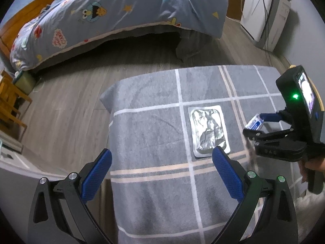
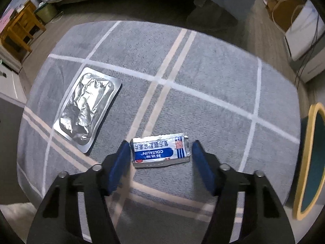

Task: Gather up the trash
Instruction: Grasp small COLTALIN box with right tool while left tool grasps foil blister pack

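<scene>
The right gripper [image 2: 160, 152] hangs wide open over a grey checked cloth [image 2: 203, 77], its blue fingers [image 2: 119, 162] flanking a crumpled blue-and-white medicine box [image 2: 161, 152] lying flat. A silver foil blister pack [image 2: 87, 107] lies apart, farther left.

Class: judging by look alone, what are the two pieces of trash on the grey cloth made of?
Silver pack: likely aluminium foil, shiny, with crinkled highlights and a flat sealed rim.
Blue-and-white sachet: probably printed foil or plastic laminate, glossy, its torn edge silvery.
Both guesses rest on appearance only.
</scene>
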`<state>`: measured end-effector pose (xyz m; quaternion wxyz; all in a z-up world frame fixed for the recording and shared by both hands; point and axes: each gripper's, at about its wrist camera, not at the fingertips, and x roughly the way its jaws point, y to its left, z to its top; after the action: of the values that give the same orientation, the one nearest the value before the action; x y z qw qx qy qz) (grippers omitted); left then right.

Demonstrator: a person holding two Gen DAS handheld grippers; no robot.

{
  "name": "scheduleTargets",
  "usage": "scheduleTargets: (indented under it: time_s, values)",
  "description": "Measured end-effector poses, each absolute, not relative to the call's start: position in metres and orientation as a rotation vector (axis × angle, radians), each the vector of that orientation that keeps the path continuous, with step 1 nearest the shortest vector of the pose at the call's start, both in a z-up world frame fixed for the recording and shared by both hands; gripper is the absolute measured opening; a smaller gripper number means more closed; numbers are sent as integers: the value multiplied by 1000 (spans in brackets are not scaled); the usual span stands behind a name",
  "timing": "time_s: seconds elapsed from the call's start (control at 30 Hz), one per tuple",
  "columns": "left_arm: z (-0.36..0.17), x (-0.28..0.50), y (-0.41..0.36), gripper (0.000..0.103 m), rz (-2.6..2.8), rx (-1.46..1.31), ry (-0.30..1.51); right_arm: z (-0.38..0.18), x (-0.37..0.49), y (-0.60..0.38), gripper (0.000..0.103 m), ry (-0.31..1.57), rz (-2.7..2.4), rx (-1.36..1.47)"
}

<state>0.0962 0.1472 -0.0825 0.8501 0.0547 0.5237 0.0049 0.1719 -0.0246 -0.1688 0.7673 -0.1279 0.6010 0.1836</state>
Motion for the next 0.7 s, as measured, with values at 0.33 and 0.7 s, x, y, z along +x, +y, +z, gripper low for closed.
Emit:
scheduleTargets:
  time_s: [0.33,0.7]
  values:
    - [-114,111,119,98,-12,169,1130,-152,191,-77,59,1318,266,-103]
    - [-156,131,86,98,-23,138,1127,-149,208,-100,59,1323,219,-30]
